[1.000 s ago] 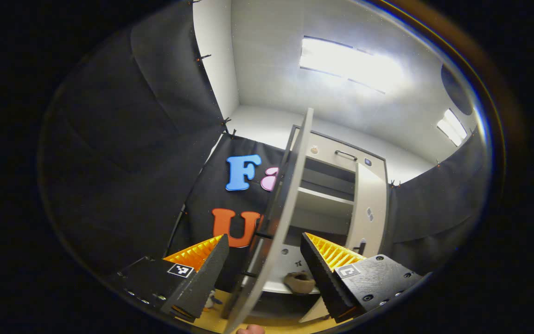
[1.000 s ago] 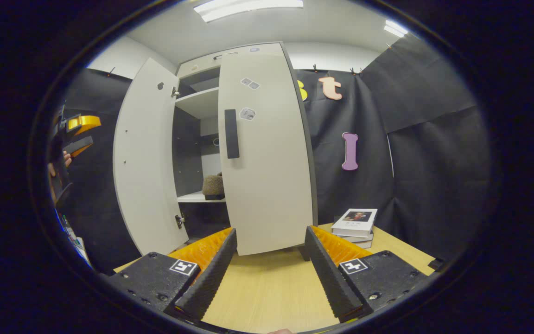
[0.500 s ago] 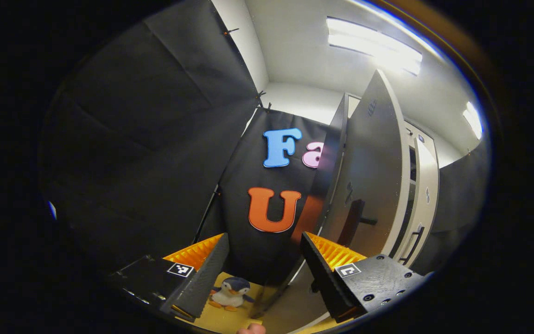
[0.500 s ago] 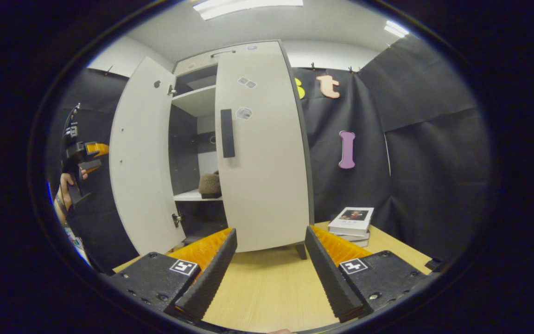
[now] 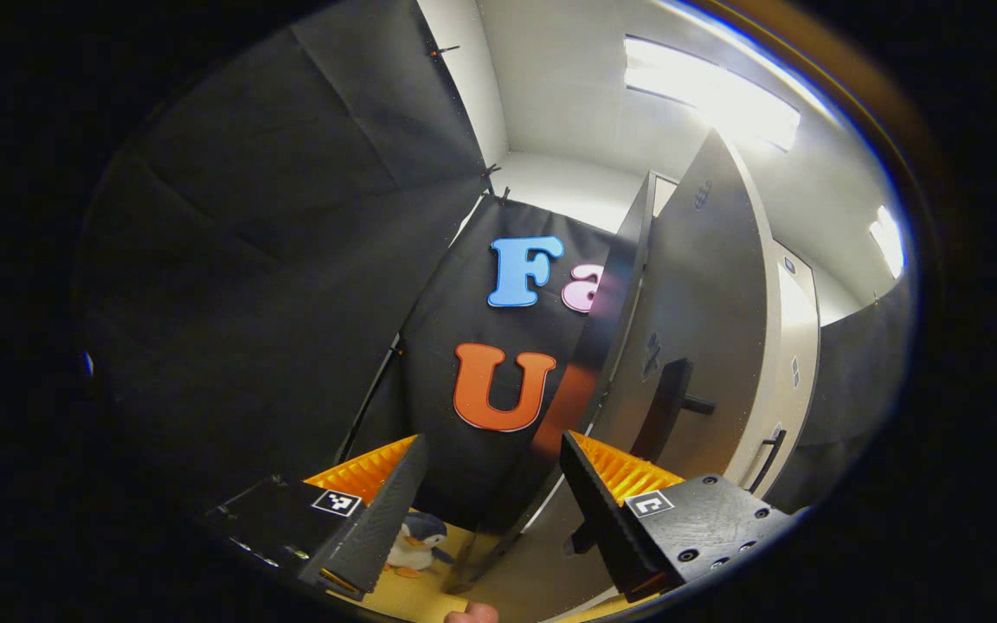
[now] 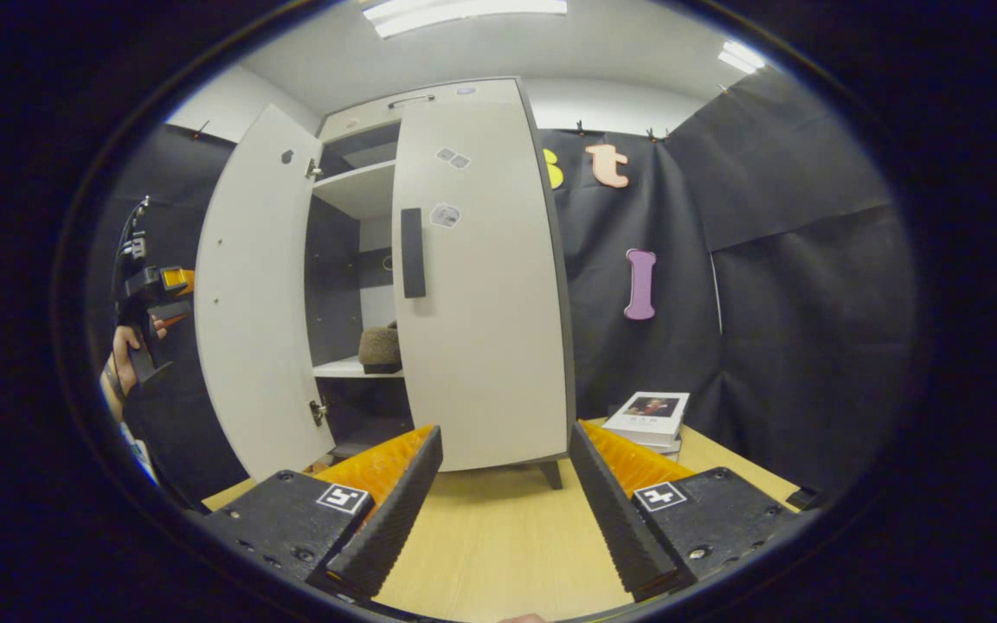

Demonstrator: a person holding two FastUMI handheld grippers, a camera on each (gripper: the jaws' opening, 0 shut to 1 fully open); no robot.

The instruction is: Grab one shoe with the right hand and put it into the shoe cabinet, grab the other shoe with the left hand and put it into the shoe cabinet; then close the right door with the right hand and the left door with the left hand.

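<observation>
1. Right tongs (image 6: 498, 510): spread wide, nothing between them, low over the bench (image 6: 498, 545), in front of the shoe cabinet (image 6: 429, 277).
2. Left tongs (image 5: 481, 510): spread, nothing pinched, just beside the outer face of the cabinet's left door (image 5: 697, 346). From the right gripper view they (image 6: 157, 290) sit beyond that door's (image 6: 247, 303) free edge, held by a hand (image 6: 122, 355).
3. Penguin toy (image 5: 416, 541) on the bench, left of the cabinet; partly hidden behind a left tong finger.
4. Right door (image 6: 477, 277): swung to, covering the right half of the cabinet. Left door stands ajar.
5. Cabinet contents: one shoe (image 6: 380, 348) on the middle shelf (image 6: 347, 369), its right part cut off by the right door. Second shoe cannot be made out.
6. Books (image 6: 647, 415) stacked on the bench right of the cabinet.
</observation>
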